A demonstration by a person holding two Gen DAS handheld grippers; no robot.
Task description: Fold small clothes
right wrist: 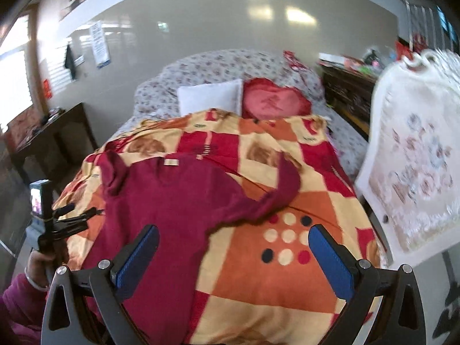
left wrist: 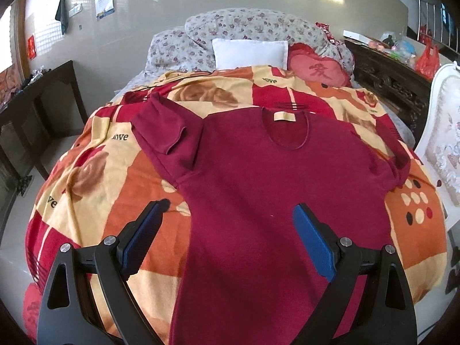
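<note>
Shirt (left wrist: 258, 187), dark red and short-sleeved, seen between two pairs of blue-padded fingers that are both spread wide and hold nothing: the left gripper (left wrist: 227, 238) hovers over the lower body of the garment, one pad (left wrist: 143, 238) above the bedcover beside the shirt's edge and the other pad (left wrist: 313, 244) above the red cloth, apart from it as far as the view shows; the right gripper (right wrist: 234, 258) hangs over the shirt's side edge and the bare bedcover next to it, likewise gripping nothing. Outward from the fingers, the shirt lies face up and spread on the patterned orange, red and cream blanket (left wrist: 95, 172) of the bed, neckline and pale label (left wrist: 284, 116) toward the pillows; body flat, hem toward the camera. One sleeve (left wrist: 164, 129) is partly turned over on itself near the shoulder, and the opposite sleeve (right wrist: 284, 184) stretches outward across the blanket. No fold of the body is visible, so the task appears to stand at its start: laying out seems done, while sleeves and body all remain to be folded. A white pillow (left wrist: 250, 53) and a red heart-shaped cushion (left wrist: 316, 69) lie well beyond the shirt at the head of the bed
</note>
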